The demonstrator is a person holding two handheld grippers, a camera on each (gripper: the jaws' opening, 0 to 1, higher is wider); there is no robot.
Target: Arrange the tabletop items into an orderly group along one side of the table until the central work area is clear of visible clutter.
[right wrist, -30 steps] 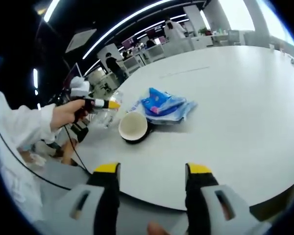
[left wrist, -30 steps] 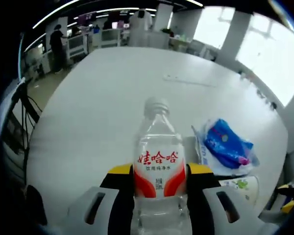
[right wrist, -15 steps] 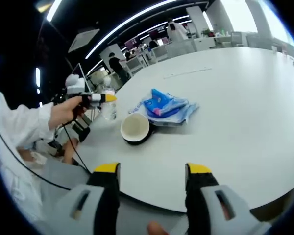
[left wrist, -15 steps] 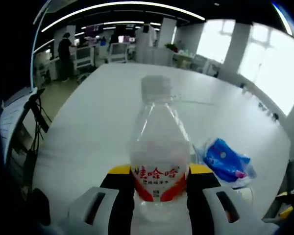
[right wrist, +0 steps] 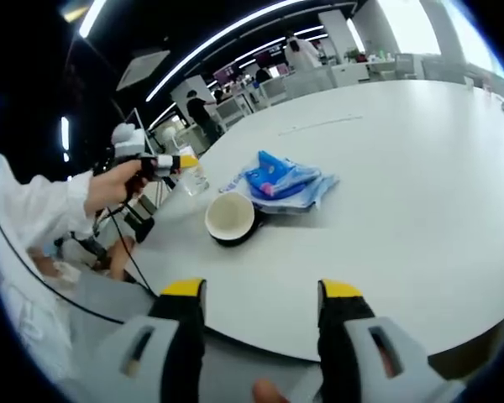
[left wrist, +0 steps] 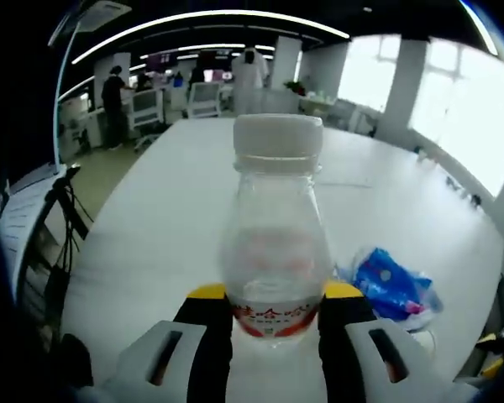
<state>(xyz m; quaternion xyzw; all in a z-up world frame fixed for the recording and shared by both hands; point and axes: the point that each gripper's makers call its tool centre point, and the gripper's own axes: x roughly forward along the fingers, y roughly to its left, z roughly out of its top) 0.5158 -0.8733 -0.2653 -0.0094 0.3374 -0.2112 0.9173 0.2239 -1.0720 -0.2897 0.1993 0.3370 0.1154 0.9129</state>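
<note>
Clear plastic bottle [left wrist: 274, 243] sits clamped in your left gripper [left wrist: 275, 304] above the table [right wrist: 420, 185] edge, right gripper [right wrist: 263, 295] gaping empty; cup [right wrist: 228, 218] and blue packet [right wrist: 284, 180] lie ungrouped near that edge, most tidying remaining.

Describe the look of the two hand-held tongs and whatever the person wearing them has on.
Both tongs have pale grey plastic arms with slotted holes, ending in black jaws tipped yellow. That shows on the left tongs and the right tongs. From the right gripper view, a thin black cable hangs beneath the left tongs. The person wears a white sleeve.
</note>
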